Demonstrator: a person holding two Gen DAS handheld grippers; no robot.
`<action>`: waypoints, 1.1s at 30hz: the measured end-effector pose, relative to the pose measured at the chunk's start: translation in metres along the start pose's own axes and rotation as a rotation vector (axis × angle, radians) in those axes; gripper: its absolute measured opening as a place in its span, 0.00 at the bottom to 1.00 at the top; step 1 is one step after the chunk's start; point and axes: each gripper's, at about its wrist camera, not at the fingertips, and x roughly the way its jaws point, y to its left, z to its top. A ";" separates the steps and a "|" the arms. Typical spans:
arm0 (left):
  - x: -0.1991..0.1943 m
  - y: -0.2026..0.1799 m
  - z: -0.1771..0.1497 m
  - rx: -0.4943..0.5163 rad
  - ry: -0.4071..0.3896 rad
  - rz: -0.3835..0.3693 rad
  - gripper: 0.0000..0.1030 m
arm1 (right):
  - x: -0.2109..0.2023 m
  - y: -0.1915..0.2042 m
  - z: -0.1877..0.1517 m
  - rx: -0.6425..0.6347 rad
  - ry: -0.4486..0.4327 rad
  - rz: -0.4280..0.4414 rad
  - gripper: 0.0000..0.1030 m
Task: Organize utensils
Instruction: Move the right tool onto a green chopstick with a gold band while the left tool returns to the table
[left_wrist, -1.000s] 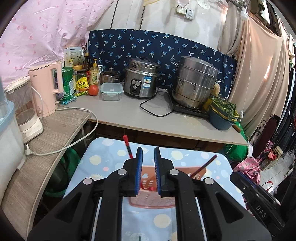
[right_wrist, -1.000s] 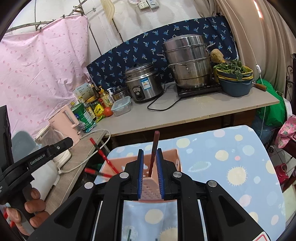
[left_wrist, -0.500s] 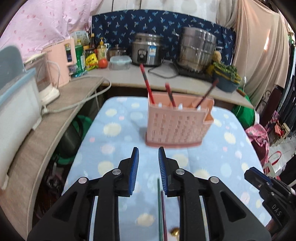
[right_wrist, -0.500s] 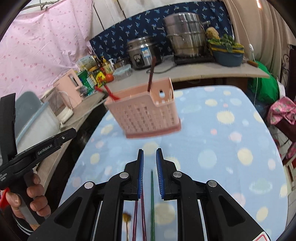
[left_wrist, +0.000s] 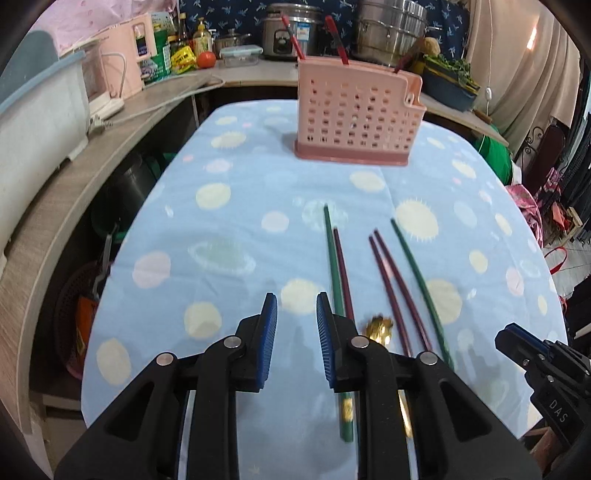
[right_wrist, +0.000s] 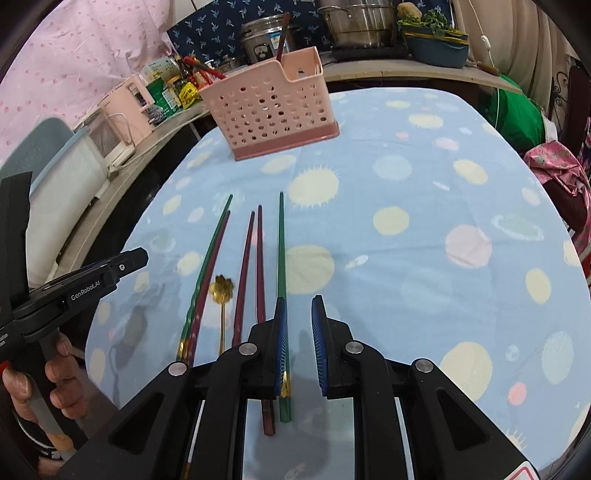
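A pink perforated utensil basket (left_wrist: 357, 110) (right_wrist: 271, 109) stands at the far end of the blue dotted tablecloth (left_wrist: 229, 229), with red and dark chopsticks sticking out of it. Several green and maroon chopsticks (left_wrist: 391, 284) (right_wrist: 258, 258) and a gold spoon (left_wrist: 378, 326) (right_wrist: 221, 290) lie flat on the cloth near me. My left gripper (left_wrist: 293, 299) is open and empty, just left of the leftmost green chopstick (left_wrist: 332, 258). My right gripper (right_wrist: 297, 301) is open and empty, its left finger over the rightmost green chopstick (right_wrist: 281, 251).
A wooden counter (left_wrist: 74, 177) runs along the left with a pink kettle (left_wrist: 123, 70) and a white container (left_wrist: 37, 110). A back counter holds a rice cooker (left_wrist: 284, 33), steamer pot (left_wrist: 391, 29) and a vegetable bowl (left_wrist: 448, 86). The table edge drops off on both sides.
Both grippers have pulled back from the basket toward the near end of the table and tilted down. The right gripper's dark chopstick now stands in the basket; both have opened slightly.
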 end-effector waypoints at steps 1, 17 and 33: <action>0.001 0.000 -0.004 -0.001 0.007 -0.001 0.21 | 0.002 0.000 -0.005 -0.001 0.011 0.001 0.16; 0.012 0.001 -0.048 -0.002 0.092 0.002 0.21 | 0.016 0.011 -0.042 -0.043 0.083 -0.006 0.16; 0.012 -0.007 -0.061 0.017 0.113 -0.023 0.39 | 0.019 0.008 -0.049 -0.039 0.076 -0.031 0.07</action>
